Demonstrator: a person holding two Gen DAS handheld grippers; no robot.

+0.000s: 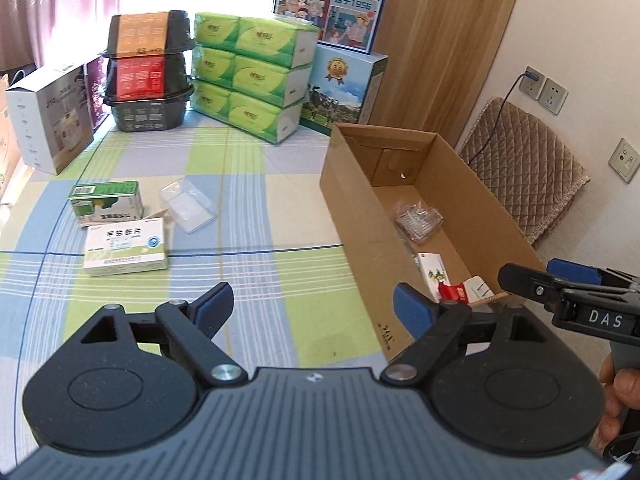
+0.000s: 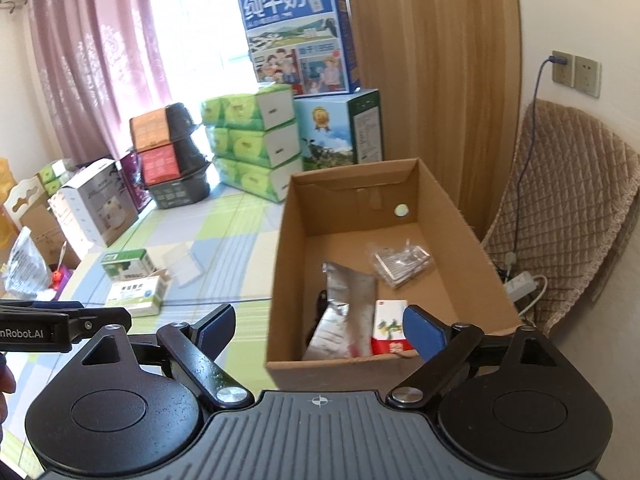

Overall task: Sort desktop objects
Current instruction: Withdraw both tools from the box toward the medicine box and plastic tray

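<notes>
from the left wrist view, the left tool [image 1: 313,307] hung above the counter [image 1: 256,216] with its blue pads wide apart and nothing between them. on the checked cloth ahead and to the left lay a white medicine box [image 1: 125,249], a green carton [image 1: 106,204] just behind it and touching or nearly so, and a clear plastic case [image 1: 187,205] just beside them. to the right stood an open cardboard box [image 1: 360,236], its near wall rising between the tool and the contents; inside showed a clear bag of small parts [image 1: 419,219] and a white packet with red print [image 1: 434,276]. the right tool [image 1: 505,276] reached in from the right edge over the box's near corner, seen side-on, so i could not tell its spread here. green tissue packs [image 1: 252,80], stacked black tubs [image 1: 149,68] and milk cartons lined the far edge.

from the right wrist view, the right tool [image 2: 318,327] hovered over the near wall of the cardboard box [image 2: 288,248], pads spread wide and empty. below lay a silver foil pouch [image 2: 344,320], the white packet with red print [image 2: 390,326] and the clear bag of small parts [image 2: 400,262]. the medicine box [image 2: 136,296], green carton [image 2: 127,264] and clear plastic case [image 2: 185,263] sat well apart from the box, to its left. the left tool's arm showed at the left edge.
</notes>
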